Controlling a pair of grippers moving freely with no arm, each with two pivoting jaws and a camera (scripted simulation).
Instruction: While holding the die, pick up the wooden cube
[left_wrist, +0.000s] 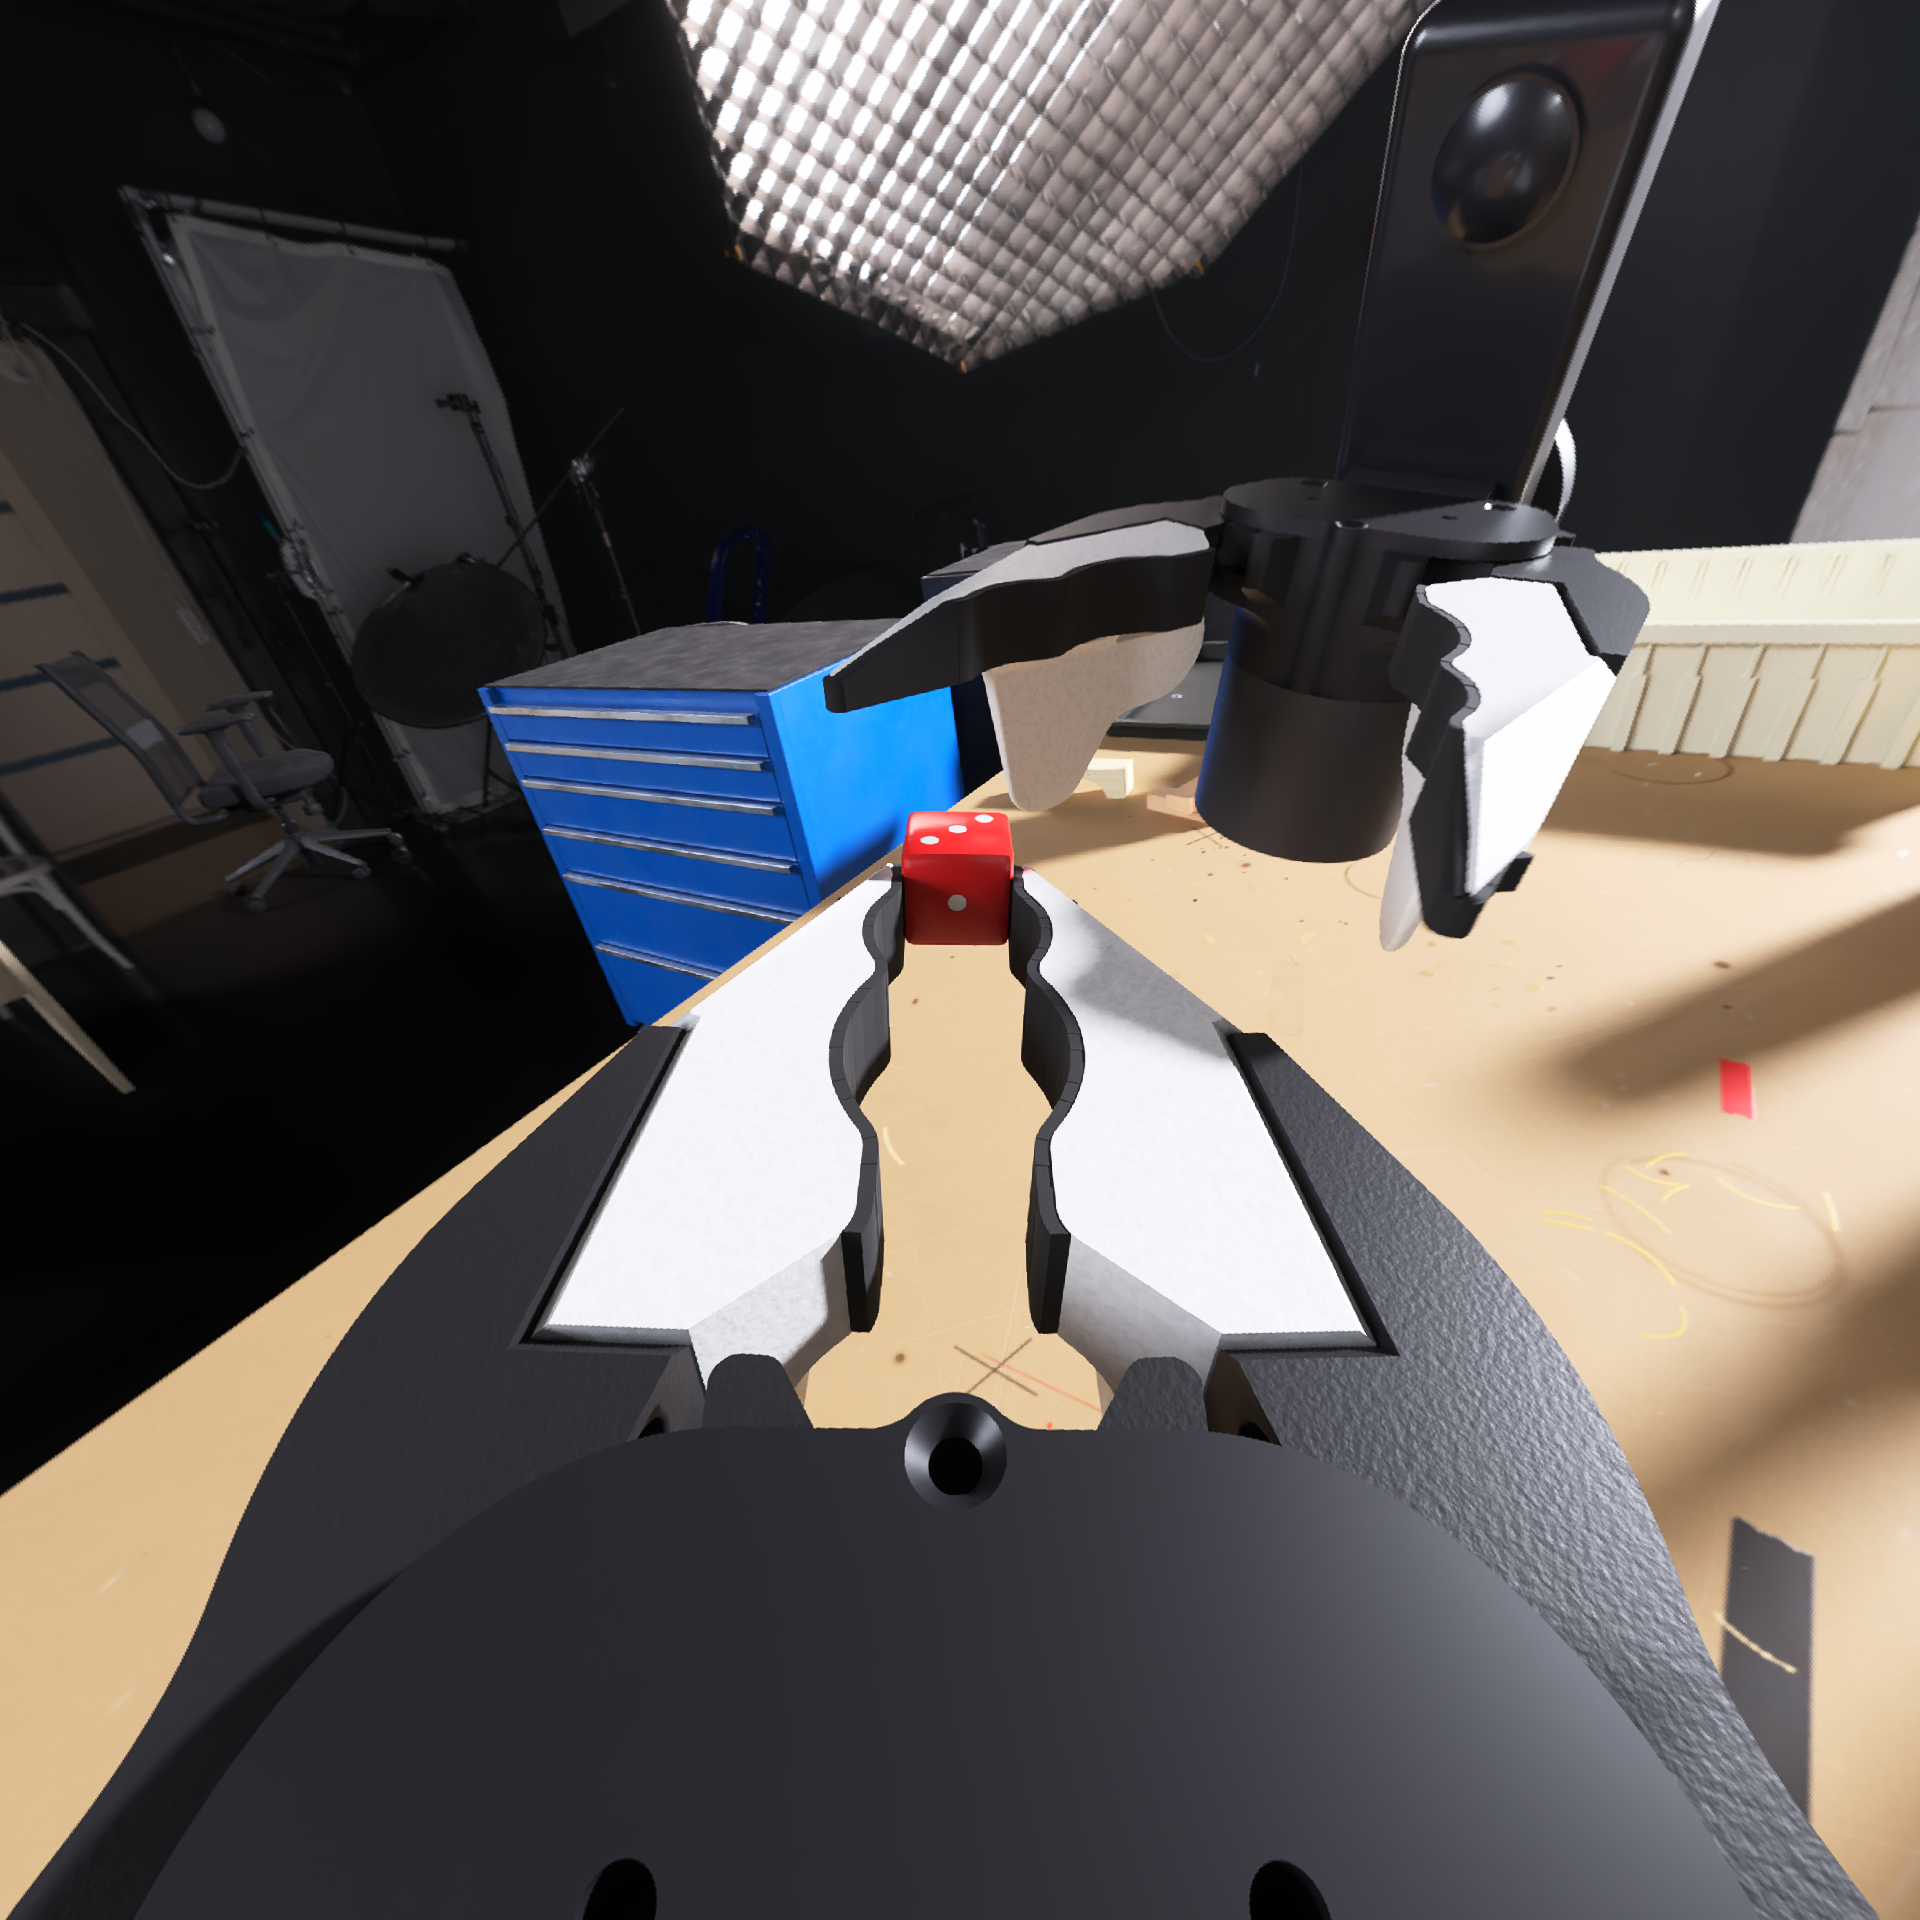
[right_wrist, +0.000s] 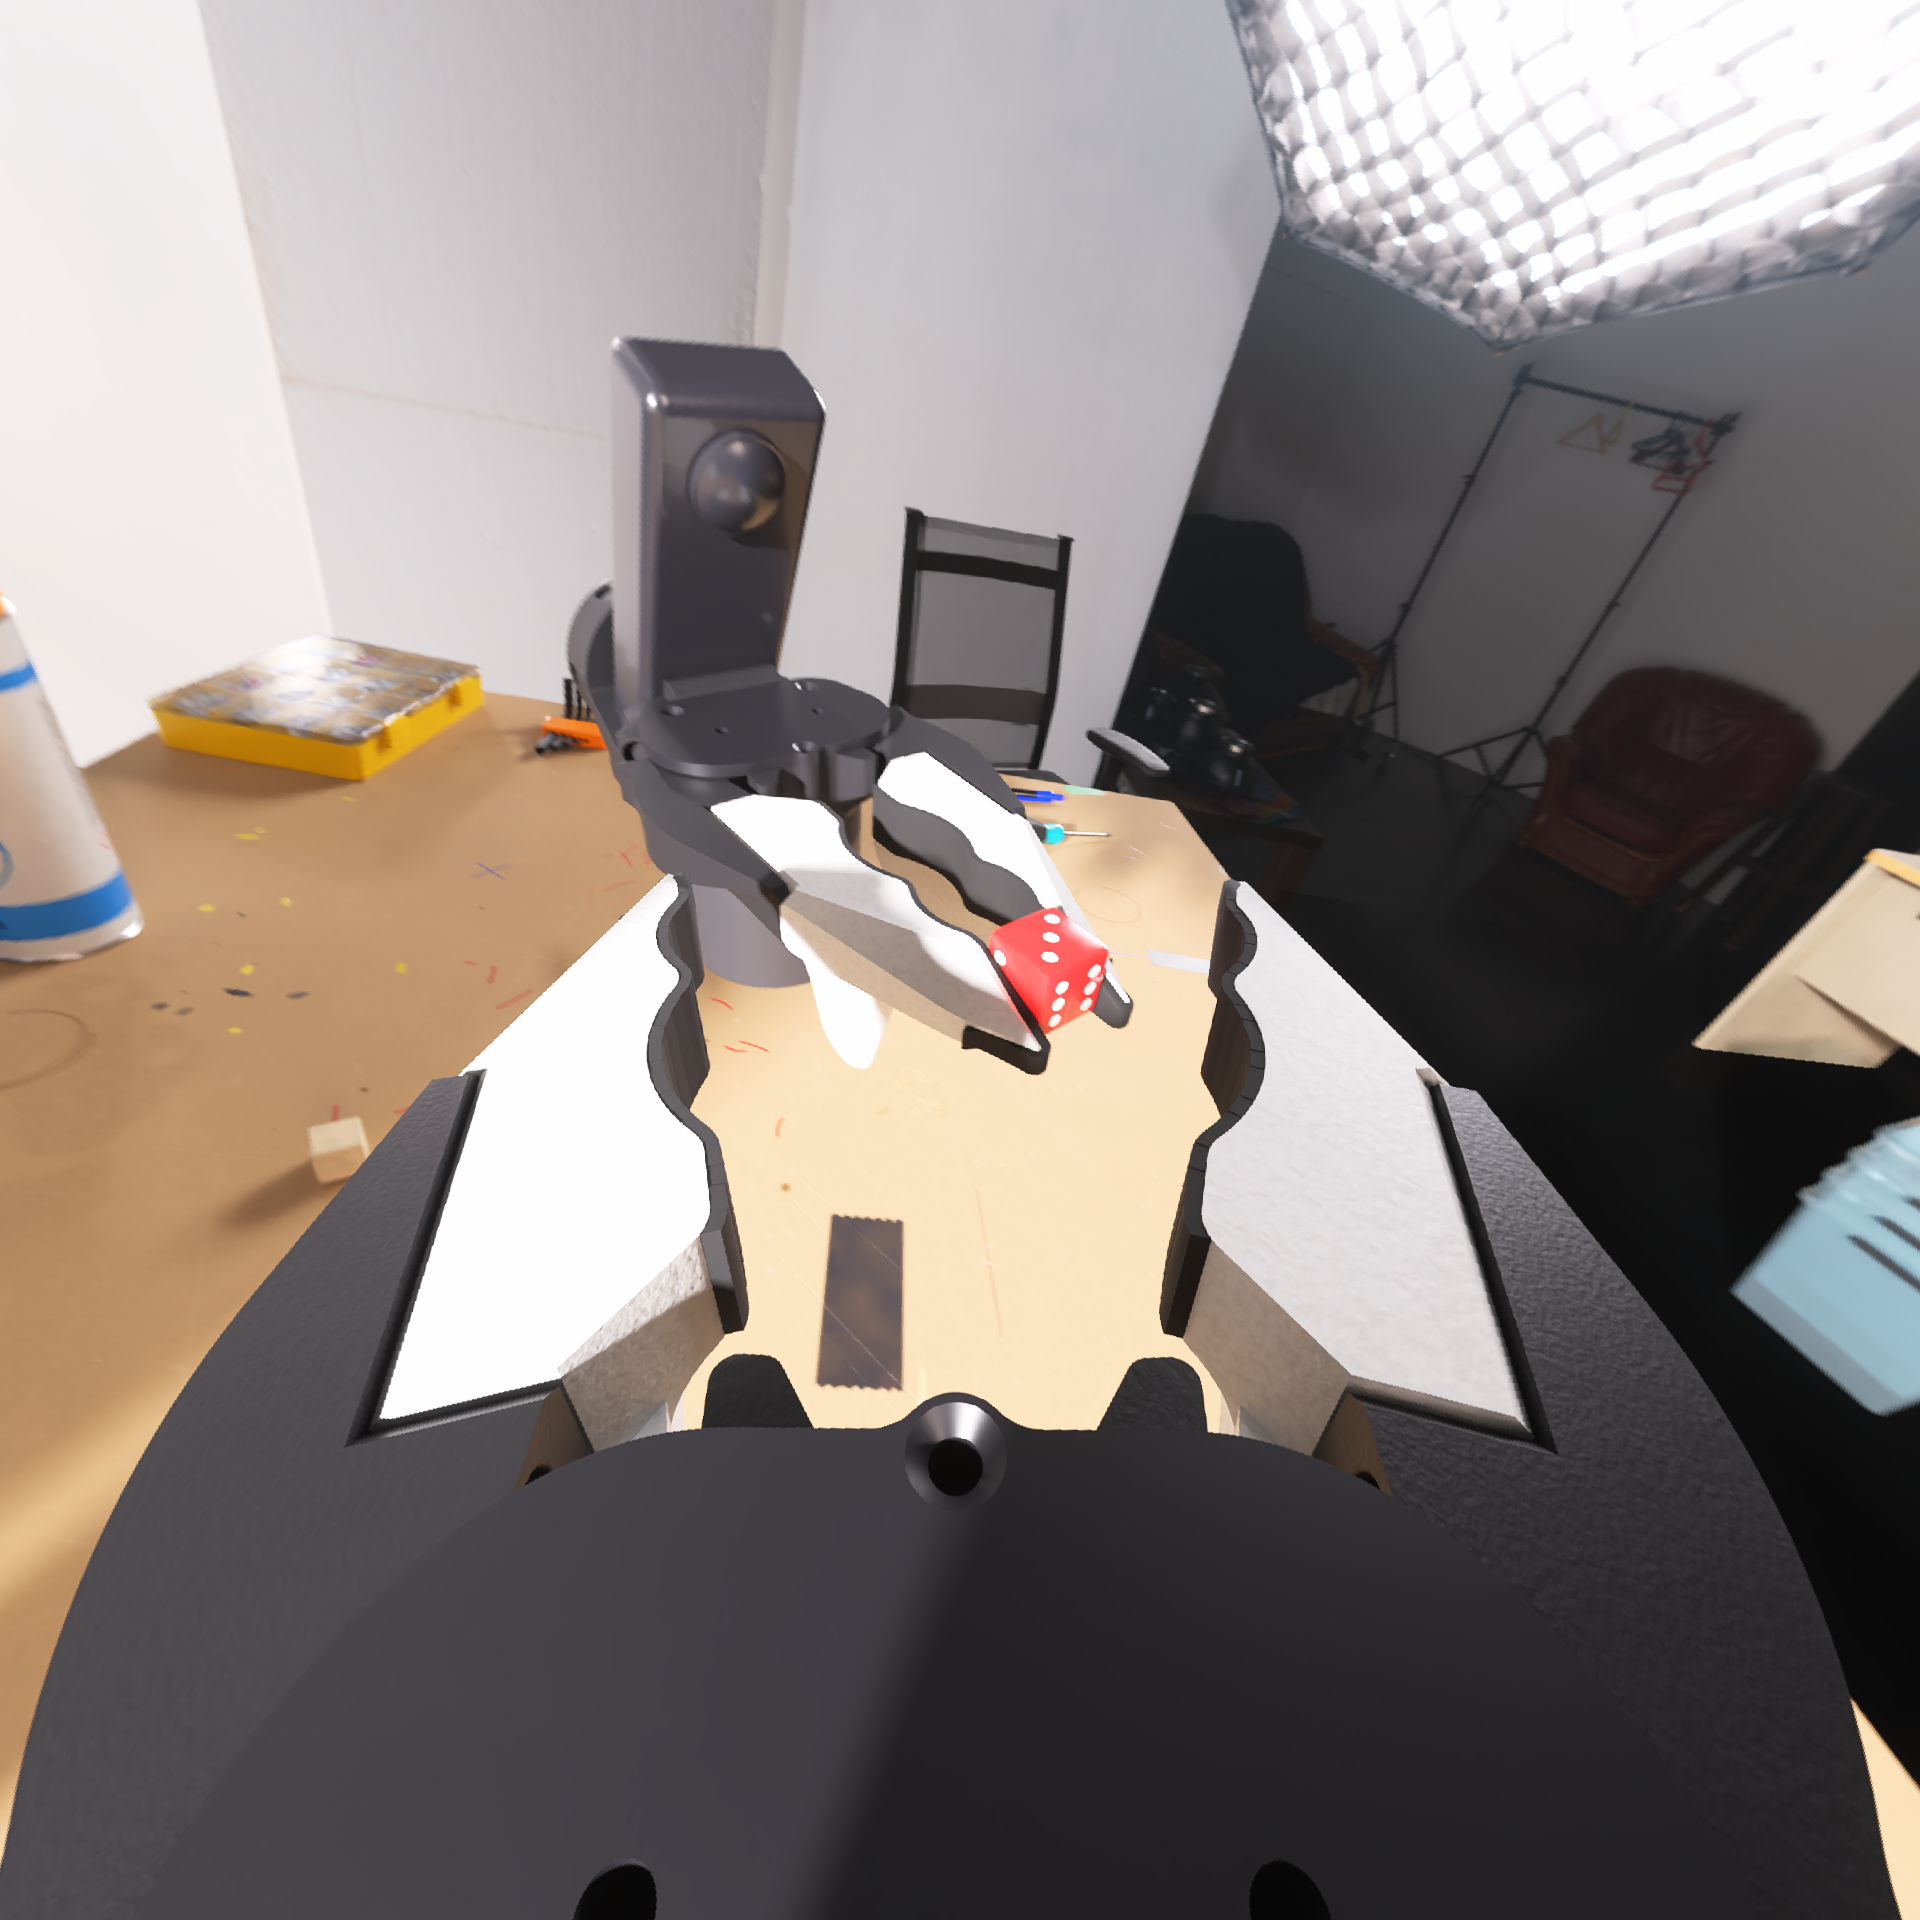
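Note:
My left gripper (left_wrist: 956, 883) is shut on a red die (left_wrist: 956, 878) with white pips, held at the fingertips above the tan table (left_wrist: 1351, 1143). In the right wrist view the same gripper (right_wrist: 1070, 1023) holds the die (right_wrist: 1044, 966) in mid-air ahead of me. My right gripper (right_wrist: 956, 914) is open and empty; it also hangs in the left wrist view (left_wrist: 1143, 805), jaws spread, pointing down. A small pale wooden cube (right_wrist: 338, 1148) lies on the table (right_wrist: 260, 935), left of my right gripper's left finger and apart from it.
A yellow organiser case (right_wrist: 317, 717) and a white roll with blue bands (right_wrist: 52, 831) stand at the far left. A black tape strip (right_wrist: 860, 1299) lies between my right fingers. A blue drawer cabinet (left_wrist: 675, 790) stands past the table edge. A chair (right_wrist: 982, 634) is behind.

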